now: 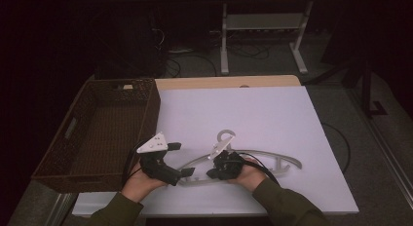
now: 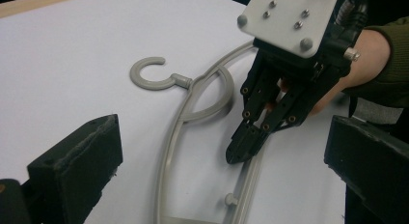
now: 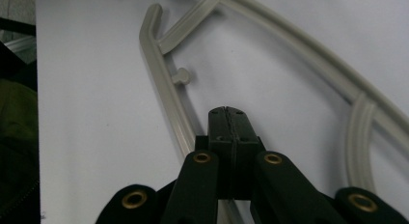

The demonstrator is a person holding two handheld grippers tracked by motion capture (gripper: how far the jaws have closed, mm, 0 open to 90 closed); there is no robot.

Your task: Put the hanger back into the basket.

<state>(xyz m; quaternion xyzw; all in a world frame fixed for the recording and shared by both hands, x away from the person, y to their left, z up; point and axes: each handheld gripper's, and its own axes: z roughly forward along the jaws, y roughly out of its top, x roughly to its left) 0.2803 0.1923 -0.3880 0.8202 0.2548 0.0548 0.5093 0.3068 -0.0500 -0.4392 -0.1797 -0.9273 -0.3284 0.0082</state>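
The table is lying mostly bare toward its far edge, leaving open room there. The wicker basket is sitting empty along the left edge. The grey hanger is lying flat near the near edge, its middle hiding under the right gripper, whose jaws are pinching the lower bar. The left gripper is hovering spread at the hanger's left tip

hanger — grey plastic | flat on white sheet | hook pointing away — lower bar gripped
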